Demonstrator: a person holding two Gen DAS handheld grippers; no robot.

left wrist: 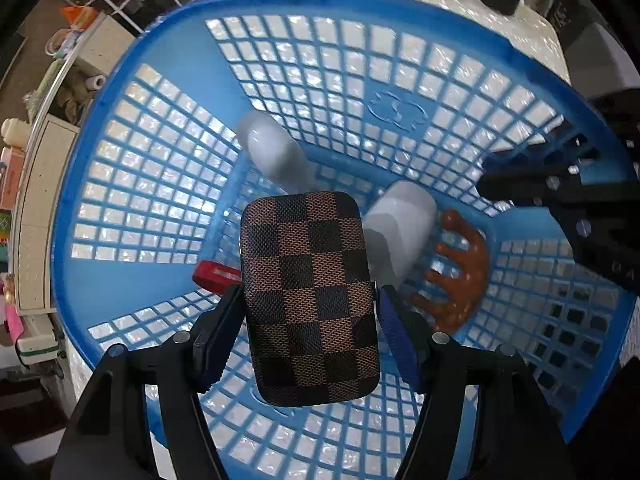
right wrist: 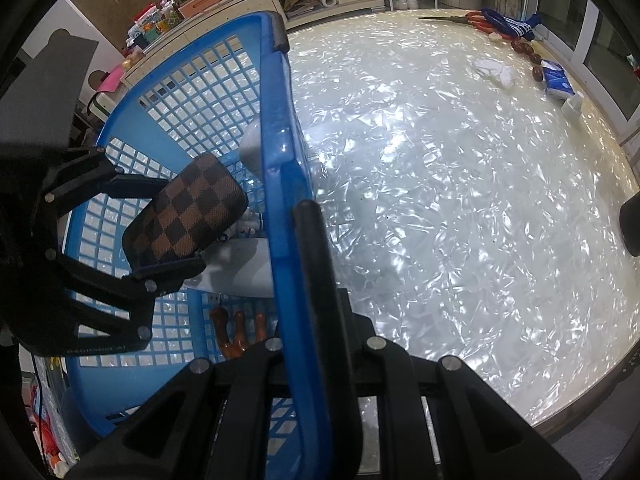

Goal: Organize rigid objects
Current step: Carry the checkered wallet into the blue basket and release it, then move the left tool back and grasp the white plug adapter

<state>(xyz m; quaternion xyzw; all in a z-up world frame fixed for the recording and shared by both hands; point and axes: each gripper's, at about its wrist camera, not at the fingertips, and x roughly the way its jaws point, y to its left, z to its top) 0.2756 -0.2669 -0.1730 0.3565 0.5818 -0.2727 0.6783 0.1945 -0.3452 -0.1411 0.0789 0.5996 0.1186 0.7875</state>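
- The left gripper squeezes a brown checkered case from both sides, low in the middle of the left wrist view, over the blue basket.
- The right gripper is pinched tight on the basket's rim, in the middle of the right wrist view.
- Inside the basket, under the case, lie two white bottles, a brown claw clip and a small red thing.
- The basket sits on a shiny white table.
- Far off at the upper right lie scissors and a tissue pack.
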